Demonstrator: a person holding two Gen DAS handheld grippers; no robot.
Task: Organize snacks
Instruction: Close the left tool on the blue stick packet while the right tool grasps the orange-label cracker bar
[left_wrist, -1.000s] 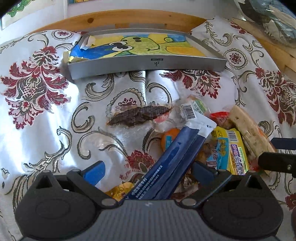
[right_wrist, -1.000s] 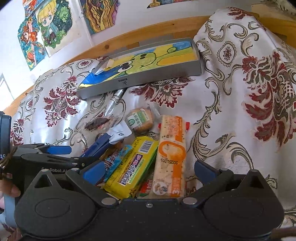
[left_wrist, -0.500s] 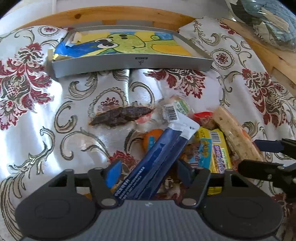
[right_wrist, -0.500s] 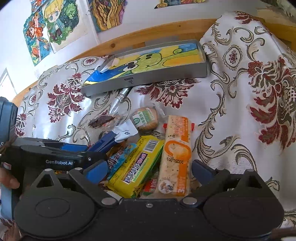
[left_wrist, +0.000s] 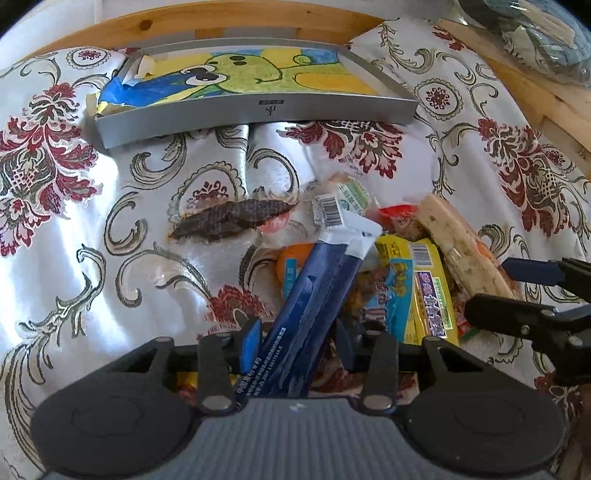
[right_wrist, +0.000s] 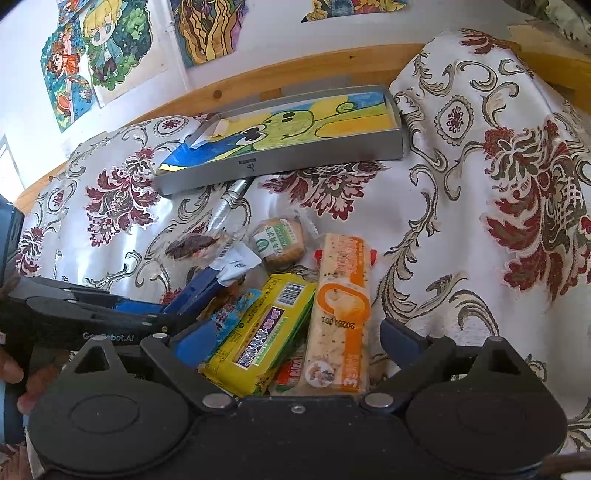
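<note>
A flowery cloth (left_wrist: 92, 229) covers the bed. The left gripper (left_wrist: 295, 332) squeezes the blue packets (left_wrist: 314, 288). The right gripper (right_wrist: 295, 332) waits wide open, holding nothing. Next, carry them ahead to the gray tray (left_wrist: 258, 110).

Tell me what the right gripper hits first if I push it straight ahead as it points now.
Most likely the orange cracker pack, which lies lengthwise between the open jaws of the right gripper, with the yellow snack pack beside it. Depth is unclear.
</note>
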